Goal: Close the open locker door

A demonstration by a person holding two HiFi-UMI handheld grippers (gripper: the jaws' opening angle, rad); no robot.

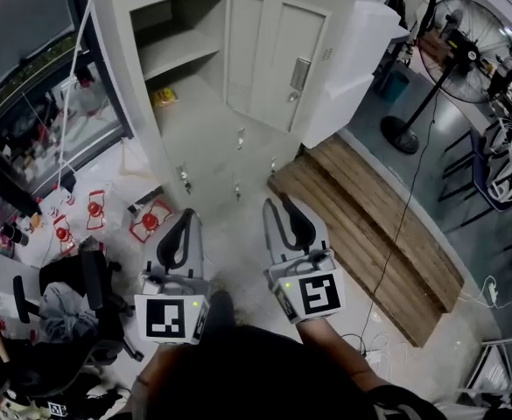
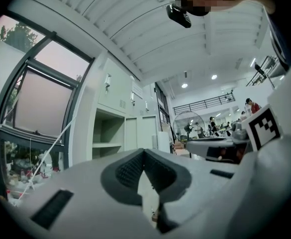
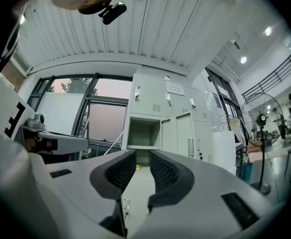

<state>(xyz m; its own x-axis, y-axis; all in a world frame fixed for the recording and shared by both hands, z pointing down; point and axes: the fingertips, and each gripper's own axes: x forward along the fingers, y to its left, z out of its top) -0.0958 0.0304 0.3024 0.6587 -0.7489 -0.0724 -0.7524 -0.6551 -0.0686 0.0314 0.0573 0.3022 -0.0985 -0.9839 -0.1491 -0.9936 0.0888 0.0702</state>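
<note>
Left hand-held gripper (image 1: 184, 226): nearest me, jaws closed together, holding nothing.
Right hand-held gripper (image 1: 287, 215): beside it, jaws slightly apart, empty.
Open locker compartment (image 1: 175, 46): ahead, beyond both, left column, shelf showing.

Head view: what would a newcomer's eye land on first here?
The open locker door, swung out beside its shelved compartment at top centre. Below, the left hand-held gripper and right hand-held gripper point toward it, neither touching it, both empty.

Pedestal fan (image 1: 467, 51) near wooden platform (image 1: 369, 234) (grey floor (image 1: 439, 182)).
</note>
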